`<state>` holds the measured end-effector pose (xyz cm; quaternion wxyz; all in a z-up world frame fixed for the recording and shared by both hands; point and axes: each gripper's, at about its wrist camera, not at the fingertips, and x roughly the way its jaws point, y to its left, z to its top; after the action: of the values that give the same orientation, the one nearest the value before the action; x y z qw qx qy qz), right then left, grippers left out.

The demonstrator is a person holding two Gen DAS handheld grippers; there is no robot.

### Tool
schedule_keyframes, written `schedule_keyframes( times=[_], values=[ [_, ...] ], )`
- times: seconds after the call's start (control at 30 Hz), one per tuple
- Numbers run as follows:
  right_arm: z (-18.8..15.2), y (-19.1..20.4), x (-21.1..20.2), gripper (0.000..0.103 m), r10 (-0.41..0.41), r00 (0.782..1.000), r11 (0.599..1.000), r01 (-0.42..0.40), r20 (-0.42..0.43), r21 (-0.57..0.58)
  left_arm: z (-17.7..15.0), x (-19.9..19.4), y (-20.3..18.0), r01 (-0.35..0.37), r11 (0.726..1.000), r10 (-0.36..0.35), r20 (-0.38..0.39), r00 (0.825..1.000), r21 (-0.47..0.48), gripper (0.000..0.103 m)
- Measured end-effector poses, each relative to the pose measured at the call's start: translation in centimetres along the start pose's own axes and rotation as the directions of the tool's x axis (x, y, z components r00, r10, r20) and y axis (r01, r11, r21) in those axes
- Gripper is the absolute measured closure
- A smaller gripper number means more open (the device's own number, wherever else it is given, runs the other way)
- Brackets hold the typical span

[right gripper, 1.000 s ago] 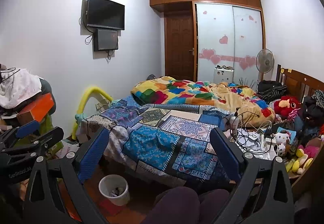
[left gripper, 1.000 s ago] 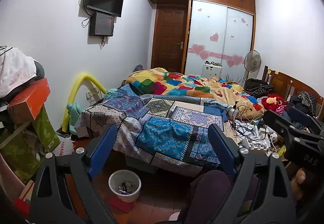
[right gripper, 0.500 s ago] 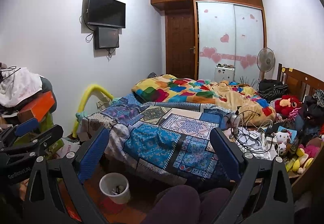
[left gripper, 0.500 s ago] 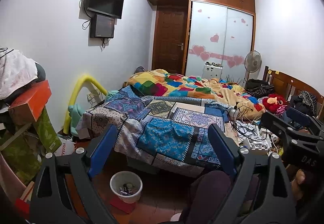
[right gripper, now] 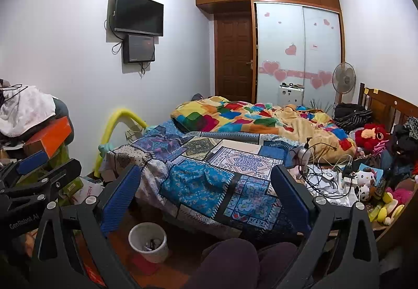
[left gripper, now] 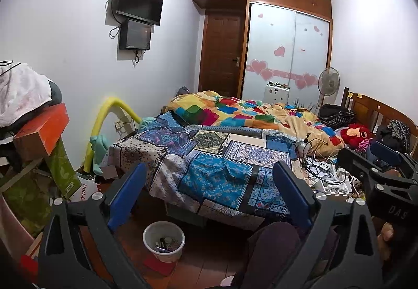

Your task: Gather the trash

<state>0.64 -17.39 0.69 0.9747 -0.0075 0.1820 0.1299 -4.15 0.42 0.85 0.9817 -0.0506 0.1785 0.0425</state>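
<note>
Both grippers hover with nothing between their blue pads; the left gripper (left gripper: pixel 209 195) is opening, almost fully spread, and the right gripper (right gripper: pixel 206 197) stands wide. The task's thing, a small white trash bin (left gripper: pixel 164 240), sits on the floor in the lower centre of the frame, just beside the foot of the bed (left gripper: pixel 216 158), with scraps inside. It looks like thin, light plastic, likely to tip or flex; the rim seems the best place to pinch, one pad inside and one outside.
</note>
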Motion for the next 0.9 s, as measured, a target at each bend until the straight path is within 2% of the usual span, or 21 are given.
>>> schedule_keyframes(
  times=[0.9],
  values=[
    [0.05,-0.18,0.08,0.004,0.003,1.000,1.000,-0.003,-0.002,0.000,0.08,-0.22,0.00,0.013,1.000,-0.013,0.008,1.000,0.008,0.003]
  ],
)
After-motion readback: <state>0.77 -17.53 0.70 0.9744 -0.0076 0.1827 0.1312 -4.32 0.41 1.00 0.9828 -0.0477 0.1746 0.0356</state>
